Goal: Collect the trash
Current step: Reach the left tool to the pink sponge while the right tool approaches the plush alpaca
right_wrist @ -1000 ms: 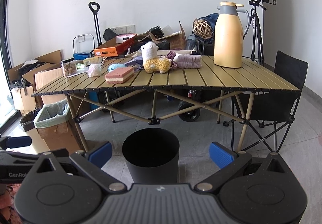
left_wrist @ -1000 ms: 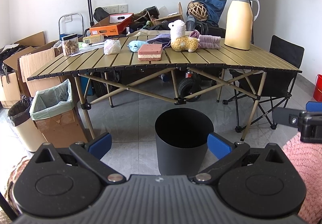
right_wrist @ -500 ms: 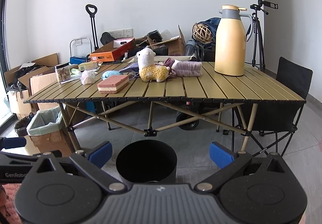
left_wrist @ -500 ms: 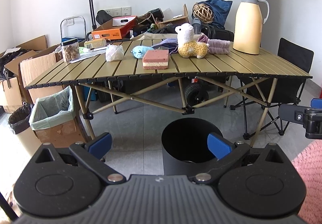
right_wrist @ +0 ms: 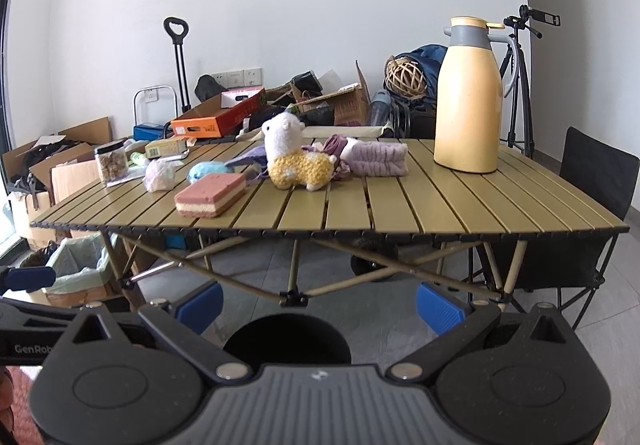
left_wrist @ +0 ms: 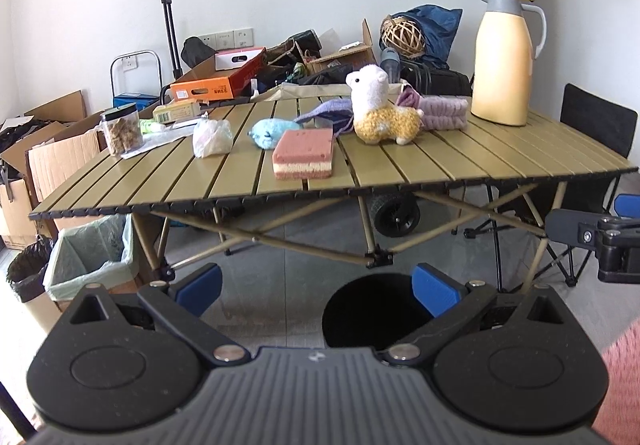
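Note:
A crumpled white plastic bag [left_wrist: 211, 138] lies on the slatted table [left_wrist: 480, 161], left of a pink sponge [left_wrist: 304, 159]; both show in the right wrist view too, the bag [right_wrist: 160, 175] and the sponge [right_wrist: 211, 194]. A black round bin [left_wrist: 372, 309] stands on the floor in front of the table, also seen low in the right wrist view [right_wrist: 286, 337]. My left gripper [left_wrist: 316, 287] is open and empty above the floor beside the bin. My right gripper [right_wrist: 318, 299] is open and empty above the bin.
On the table stand a plush alpaca [left_wrist: 380, 113], a blue plush [left_wrist: 268, 135], a yellow thermos [left_wrist: 506, 57], a snack jar [left_wrist: 120, 129] and purple cloths [left_wrist: 440, 113]. A lined cardboard box bin [left_wrist: 92, 257] sits left. A black chair [right_wrist: 596, 181] stands right. Boxes crowd the back wall.
Both grippers have risen and moved toward the table; the bin has dropped lower in both views and the tabletop looks closer. Both stay open.

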Motion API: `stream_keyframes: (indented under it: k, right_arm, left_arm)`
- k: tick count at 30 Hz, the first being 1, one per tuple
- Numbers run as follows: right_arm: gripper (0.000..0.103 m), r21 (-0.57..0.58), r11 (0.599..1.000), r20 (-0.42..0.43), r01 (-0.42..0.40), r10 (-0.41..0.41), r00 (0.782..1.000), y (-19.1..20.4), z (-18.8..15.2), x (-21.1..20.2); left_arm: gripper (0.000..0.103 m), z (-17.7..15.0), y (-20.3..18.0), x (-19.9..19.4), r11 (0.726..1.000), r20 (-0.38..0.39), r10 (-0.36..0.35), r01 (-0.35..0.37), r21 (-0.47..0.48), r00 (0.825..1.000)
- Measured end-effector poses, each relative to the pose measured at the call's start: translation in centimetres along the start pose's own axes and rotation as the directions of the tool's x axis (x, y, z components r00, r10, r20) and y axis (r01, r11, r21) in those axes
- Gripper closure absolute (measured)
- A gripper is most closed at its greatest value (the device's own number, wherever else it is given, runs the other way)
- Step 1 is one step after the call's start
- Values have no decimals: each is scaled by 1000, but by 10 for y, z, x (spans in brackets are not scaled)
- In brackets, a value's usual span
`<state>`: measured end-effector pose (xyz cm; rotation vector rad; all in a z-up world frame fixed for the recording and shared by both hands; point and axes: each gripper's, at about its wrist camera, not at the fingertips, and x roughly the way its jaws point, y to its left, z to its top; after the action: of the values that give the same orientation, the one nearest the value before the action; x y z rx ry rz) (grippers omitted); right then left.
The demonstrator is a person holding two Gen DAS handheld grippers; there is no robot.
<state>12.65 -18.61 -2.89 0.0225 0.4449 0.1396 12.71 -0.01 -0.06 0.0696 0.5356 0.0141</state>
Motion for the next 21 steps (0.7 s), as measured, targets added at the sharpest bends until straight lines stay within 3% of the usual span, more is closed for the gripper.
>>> stream_keyframes:
  k: [21]
  right_arm:
    - [0, 36, 997, 54, 67, -69, 996, -26, 39, 101]
  left_arm:
    - [0, 75, 2, 120, 999, 35, 27, -27, -22, 999]
